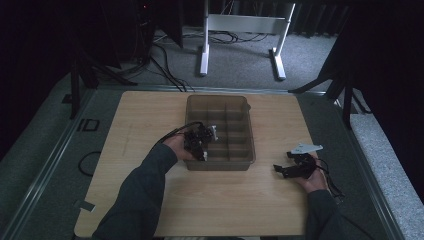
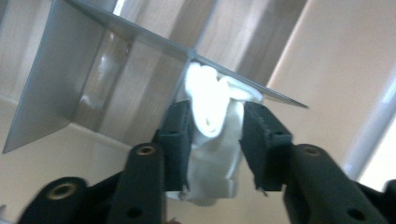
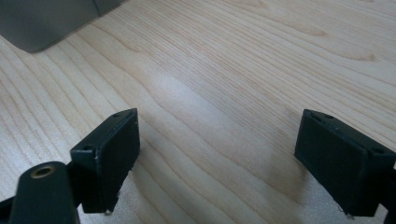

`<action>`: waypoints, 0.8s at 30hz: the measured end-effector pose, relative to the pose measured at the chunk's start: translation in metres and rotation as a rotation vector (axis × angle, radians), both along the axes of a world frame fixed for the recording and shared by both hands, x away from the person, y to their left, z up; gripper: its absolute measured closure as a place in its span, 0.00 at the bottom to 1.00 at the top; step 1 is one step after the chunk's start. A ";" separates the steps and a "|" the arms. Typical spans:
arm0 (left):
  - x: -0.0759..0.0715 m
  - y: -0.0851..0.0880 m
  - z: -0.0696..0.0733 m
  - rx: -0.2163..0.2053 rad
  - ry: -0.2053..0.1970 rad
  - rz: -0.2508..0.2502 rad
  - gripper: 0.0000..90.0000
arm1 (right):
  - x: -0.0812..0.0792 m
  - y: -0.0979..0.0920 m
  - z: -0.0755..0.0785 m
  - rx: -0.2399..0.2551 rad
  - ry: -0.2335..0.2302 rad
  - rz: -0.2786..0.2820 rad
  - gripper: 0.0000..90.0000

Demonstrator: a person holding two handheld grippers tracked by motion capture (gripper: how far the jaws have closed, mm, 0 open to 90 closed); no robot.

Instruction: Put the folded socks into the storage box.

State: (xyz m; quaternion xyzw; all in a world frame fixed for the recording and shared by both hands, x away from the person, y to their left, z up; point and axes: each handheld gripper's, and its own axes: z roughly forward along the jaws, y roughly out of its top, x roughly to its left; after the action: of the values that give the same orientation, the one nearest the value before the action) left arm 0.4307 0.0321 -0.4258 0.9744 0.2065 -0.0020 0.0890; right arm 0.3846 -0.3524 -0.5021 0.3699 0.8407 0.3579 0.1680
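Observation:
A small white plastic part (image 2: 212, 140) sits between the black jaws of my left gripper (image 2: 214, 109), up against a divider (image 2: 116, 32) of the smoky clear compartment tray (image 1: 220, 99). The jaws stand a little apart, and a thin gap shows beside the right pad (image 2: 261, 135). From above, my left gripper (image 1: 209, 135) reaches over the tray's front left compartments, with the white part (image 1: 213, 132) at its tip. My right gripper (image 1: 283, 162) rests on the table to the right of the tray. Its jaws (image 3: 219, 119) stand wide open over bare wood with nothing between them.
The tray stands at the middle of the wooden table (image 1: 150, 115), and its near corner (image 3: 42, 23) shows in the right gripper view. Beyond the table's far edge are a white stand's legs (image 1: 240, 45) and cables on grey carpet. Dark frame posts flank the table.

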 end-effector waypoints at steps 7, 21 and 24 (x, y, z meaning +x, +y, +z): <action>-0.003 0.012 0.010 -0.048 -0.021 0.017 0.63 | 0.000 0.000 0.000 -0.001 -0.002 0.001 0.15; -0.002 0.034 0.032 -0.111 -0.168 0.109 0.58 | 0.000 0.000 0.000 0.000 -0.001 0.000 0.15; -0.002 0.038 0.034 -0.102 -0.196 0.132 0.58 | 0.000 0.000 0.000 0.000 0.000 -0.001 0.15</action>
State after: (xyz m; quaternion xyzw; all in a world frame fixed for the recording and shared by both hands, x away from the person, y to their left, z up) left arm 0.4286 0.0698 -0.3919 0.9484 0.2603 0.0885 0.1581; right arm 0.3846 -0.3524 -0.5021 0.3702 0.8406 0.3579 0.1682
